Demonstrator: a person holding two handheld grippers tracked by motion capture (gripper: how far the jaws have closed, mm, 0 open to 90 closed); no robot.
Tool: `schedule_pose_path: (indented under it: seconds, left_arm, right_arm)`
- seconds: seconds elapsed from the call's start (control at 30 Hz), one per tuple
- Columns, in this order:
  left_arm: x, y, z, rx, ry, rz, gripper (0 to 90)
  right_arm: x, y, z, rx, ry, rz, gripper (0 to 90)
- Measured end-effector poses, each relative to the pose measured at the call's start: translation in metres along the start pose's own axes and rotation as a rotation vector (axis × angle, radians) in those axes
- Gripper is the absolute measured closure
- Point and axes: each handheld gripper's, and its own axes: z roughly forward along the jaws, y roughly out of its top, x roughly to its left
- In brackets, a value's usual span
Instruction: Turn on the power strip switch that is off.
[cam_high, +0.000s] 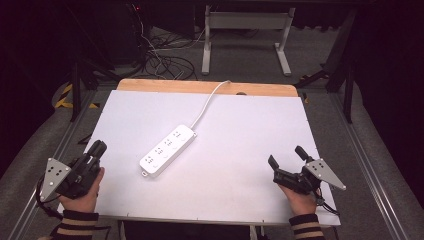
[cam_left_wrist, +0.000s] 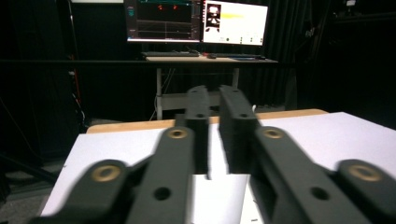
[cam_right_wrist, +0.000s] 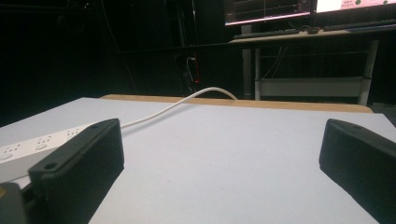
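I am holding my left gripper at the near left corner of the table, its jaws drawn nearly together with nothing between them. I am keeping my right gripper at the near right corner, its jaws spread wide and empty. Farther in, the white power strip is lying flat on the table between the two grippers, closer to the left one. Its white cord is running away over the table's far edge.
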Motion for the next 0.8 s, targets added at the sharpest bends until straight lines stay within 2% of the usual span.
schedule_pose_path:
  seconds: [0.03,0.07,0.1,0.2,0.33,0.43,0.5,0.57,0.6,0.73,0.77,0.8]
  left_arm:
    - [-0.001,0.0,0.0,-0.001,0.002,0.01,84.2]
    - [-0.001,0.0,-0.001,-0.002,-0.003,0.017,89.6]
    - [-0.002,0.0,-0.001,0.015,-0.003,0.031,89.7]
    - [-0.003,0.002,-0.001,0.037,0.008,0.027,90.0]
    - [-0.005,0.01,0.001,0.058,0.025,0.085,90.0]
    - [-0.005,0.016,0.004,0.08,0.022,0.091,90.0]
    - [-0.007,0.023,0.011,0.118,-0.006,0.1,90.0]
    - [-0.008,0.031,0.015,0.129,-0.033,0.103,90.0]
    - [-0.008,0.031,0.015,0.129,-0.033,0.103,90.0]
    - [-0.012,0.059,0.027,0.16,-0.068,0.137,90.0]
    - [-0.012,0.059,0.027,0.16,-0.068,0.137,90.0]
    - [-0.016,0.072,0.031,0.169,-0.084,0.149,90.0]
  right_arm:
    - [0.0,0.0,0.0,0.0,0.0,0.0,0.5]
    - [0.0,0.0,0.0,-0.003,0.005,0.004,0.5]
    - [0.0,0.0,0.0,-0.003,0.006,0.003,0.6]
    - [0.0,0.0,0.0,0.001,0.007,0.0,0.5]
    - [0.001,-0.001,0.0,0.009,0.001,-0.004,0.6]
    - [0.001,-0.002,0.0,0.017,0.0,-0.008,0.6]
    - [0.002,-0.003,-0.001,0.026,-0.001,-0.017,0.6]
    - [0.003,-0.004,-0.001,0.032,0.002,-0.023,0.6]
    - [0.003,-0.004,-0.002,0.035,0.005,-0.022,0.7]
    - [0.002,-0.003,-0.004,0.026,0.004,-0.022,0.7]
    - [0.002,-0.003,-0.004,0.024,0.001,-0.02,0.7]
    - [0.002,-0.003,-0.004,0.024,0.002,-0.021,0.7]
